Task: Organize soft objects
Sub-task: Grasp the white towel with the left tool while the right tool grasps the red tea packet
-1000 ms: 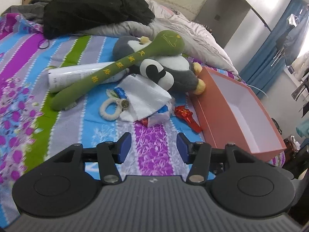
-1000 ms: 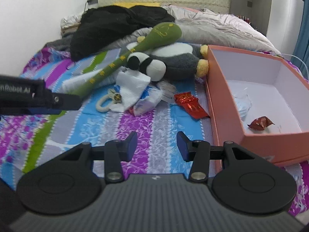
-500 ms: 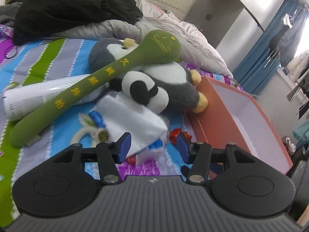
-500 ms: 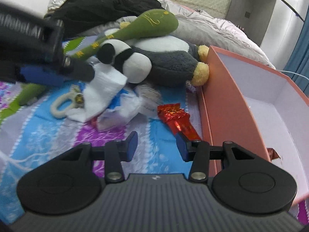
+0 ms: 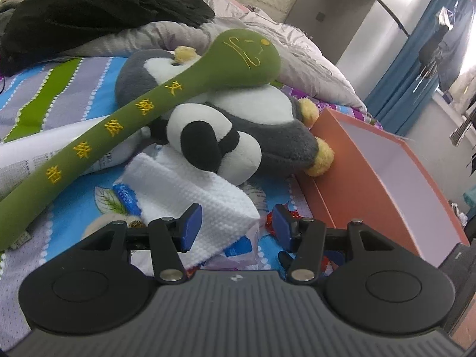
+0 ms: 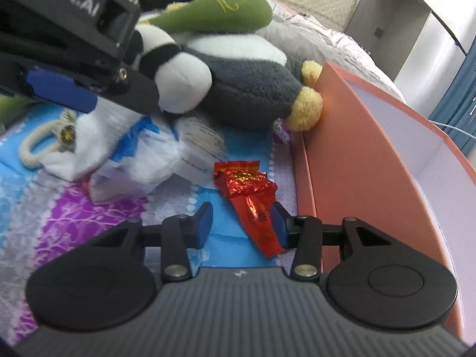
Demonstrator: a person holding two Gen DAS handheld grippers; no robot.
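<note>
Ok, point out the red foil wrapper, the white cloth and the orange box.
red foil wrapper (image 6: 248,192): right wrist view, crinkled middle.
white cloth (image 5: 190,190): left wrist view, its waffle-textured top face.
orange box (image 6: 354,160): right wrist view, outer side wall.

A grey and white penguin plush (image 5: 261,125) with yellow feet lies on its side on the bed (image 5: 74,95), one foot touching the outer wall of the orange box (image 5: 351,184). A small panda plush head (image 5: 208,145) rests against its front. A long green plush stick (image 5: 142,110) with yellow embroidered characters lies slanted across the penguin, its rounded head on top, its thin end down towards the bed's left side. A folded white waffle cloth (image 5: 190,190) lies just in front of the panda, over a blue and white tissue pack (image 6: 139,154). A cream fabric ring (image 6: 35,145) lies flat beside the cloth.
</note>
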